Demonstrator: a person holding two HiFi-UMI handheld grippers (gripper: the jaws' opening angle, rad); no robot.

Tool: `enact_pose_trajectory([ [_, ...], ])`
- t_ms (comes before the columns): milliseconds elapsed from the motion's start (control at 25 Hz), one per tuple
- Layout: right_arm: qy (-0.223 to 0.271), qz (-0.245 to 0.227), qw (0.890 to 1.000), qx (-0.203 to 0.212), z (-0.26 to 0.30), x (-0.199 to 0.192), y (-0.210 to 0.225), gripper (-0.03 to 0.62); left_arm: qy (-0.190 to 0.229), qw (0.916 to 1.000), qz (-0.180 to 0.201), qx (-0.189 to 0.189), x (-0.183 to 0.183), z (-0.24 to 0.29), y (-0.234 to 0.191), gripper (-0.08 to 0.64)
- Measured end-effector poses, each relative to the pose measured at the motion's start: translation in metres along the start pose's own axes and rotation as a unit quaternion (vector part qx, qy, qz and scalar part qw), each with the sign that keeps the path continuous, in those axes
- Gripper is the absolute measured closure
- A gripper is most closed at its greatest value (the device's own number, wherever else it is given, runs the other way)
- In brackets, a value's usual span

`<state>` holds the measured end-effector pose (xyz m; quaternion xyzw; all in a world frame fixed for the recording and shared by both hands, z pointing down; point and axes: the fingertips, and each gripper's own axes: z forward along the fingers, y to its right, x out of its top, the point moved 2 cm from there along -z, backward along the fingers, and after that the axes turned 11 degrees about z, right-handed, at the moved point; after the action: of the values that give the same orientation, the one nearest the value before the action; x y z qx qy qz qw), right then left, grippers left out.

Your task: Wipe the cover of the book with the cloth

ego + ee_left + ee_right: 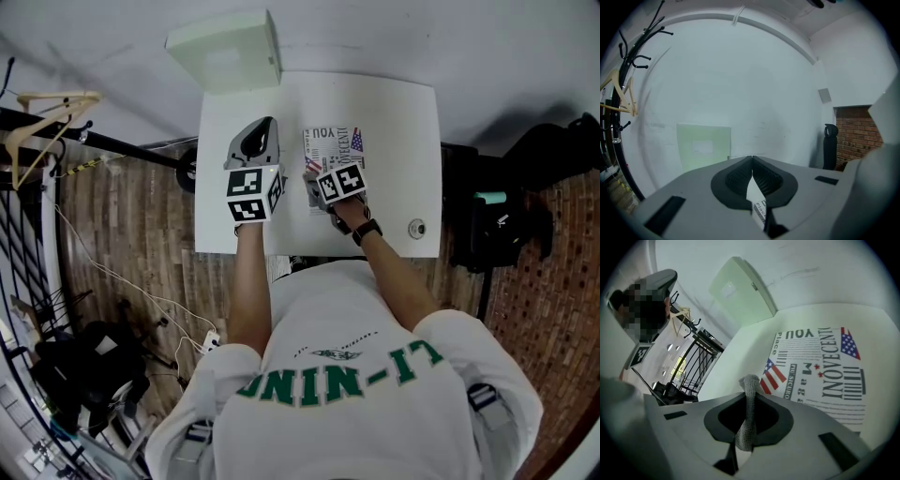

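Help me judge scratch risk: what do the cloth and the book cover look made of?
Cloth: grey knitted or woven fabric, matte; a fine mesh texture shows where the right gripper pinches it. Book cover: probably printed paper or card, smooth; flat lettering and flags on white. Gloss unclear.

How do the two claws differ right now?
The left claw pinches a white printed slip and faces the wall; the right claw pinches a grey cloth and points at the book. In the head view, the left sits beside the book, the right over it. Both are shut.

White table (403,141) on wooden floor (122,234)
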<state>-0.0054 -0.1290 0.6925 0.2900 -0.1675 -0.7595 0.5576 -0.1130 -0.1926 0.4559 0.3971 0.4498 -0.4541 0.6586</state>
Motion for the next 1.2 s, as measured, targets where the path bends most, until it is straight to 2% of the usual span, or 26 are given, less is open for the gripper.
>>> enact_pose_trajectory([
  [240,-0.013,0.0,1.0,-0.013,0.006,-0.009,0.013,0.558,0.0,1.0,0.0,0.003,0.0,-0.001,-0.004,0.545],
  [440,0.02,0.049,0.998,-0.041,-0.03,-0.009,0.06,0.558,0.003,1.0,0.0,-0.008,0.002,0.004,0.003,0.545],
  [680,0.067,0.11,0.988,-0.085,-0.079,-0.009,0.121,0.558,0.009,0.9996,-0.001,-0.025,0.008,0.017,0.018,0.545],
  [840,0.083,0.135,0.984,-0.086,-0.088,-0.015,0.131,0.558,0.01,0.9992,0.002,-0.038,0.01,0.022,0.032,0.545],
  [1000,0.073,0.12,0.985,-0.104,-0.086,-0.014,0.127,0.558,0.013,0.9992,0.004,-0.038,0.012,0.019,0.032,0.545],
  [1080,0.066,0.116,0.988,-0.083,-0.079,-0.014,0.111,0.558,0.011,0.9994,0.003,-0.034,0.011,0.016,0.03,0.545],
  [1200,0.052,0.097,0.994,-0.025,-0.056,-0.017,0.065,0.558,0.009,0.9997,0.001,-0.025,0.008,0.009,0.023,0.545],
])
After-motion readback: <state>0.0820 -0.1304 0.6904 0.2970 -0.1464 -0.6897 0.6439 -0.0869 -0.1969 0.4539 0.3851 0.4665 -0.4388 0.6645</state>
